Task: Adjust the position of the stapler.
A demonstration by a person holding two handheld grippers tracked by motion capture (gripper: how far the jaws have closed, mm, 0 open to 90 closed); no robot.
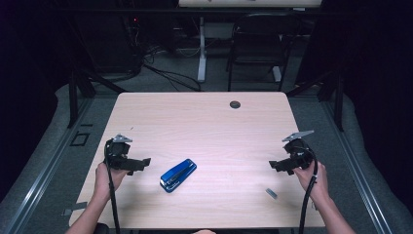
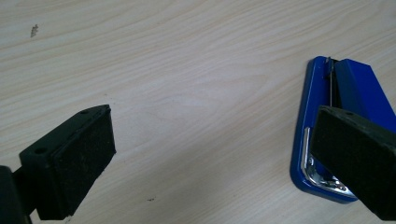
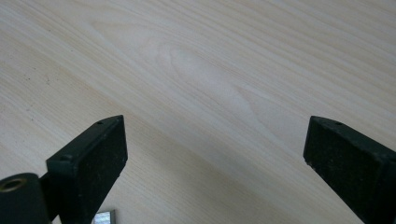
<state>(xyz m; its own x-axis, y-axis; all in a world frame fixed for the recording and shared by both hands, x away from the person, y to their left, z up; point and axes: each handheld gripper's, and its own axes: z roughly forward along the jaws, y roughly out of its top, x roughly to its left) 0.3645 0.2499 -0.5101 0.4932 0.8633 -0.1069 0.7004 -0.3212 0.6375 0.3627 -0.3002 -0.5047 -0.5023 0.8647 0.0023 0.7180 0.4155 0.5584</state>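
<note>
The stapler [image 1: 178,175] lies flat on the table [image 1: 204,122], near the near edge and left of centre, long axis running diagonally. All positions below are given relative to the stapler.

Clearance: bare wood extends from the stapler to the far edge and to the right edge. A narrower strip of wood separates it from the near edge.

Left gripper [image 1: 144,163]: just left of the stapler, held above the table, jaws spread wide with nothing between them. In the left gripper view the stapler [image 2: 327,121] sits beside the right-hand jaw, which covers part of its body.

Right gripper [image 1: 274,165]: well to the right of the stapler, jaws spread wide, nothing between them; in the right gripper view, bare wood lies between the jaws.

Other items: a small grey block [image 1: 271,193] lies right of the stapler, close to the near edge, below the right gripper. A round dark port [image 1: 235,104] sits far beyond the stapler near the far edge. Neither lies between a gripper and the stapler.

Limits of view: the block [image 3: 103,217] is cut off at the bottom of the right gripper view; what it is cannot be told.
</note>
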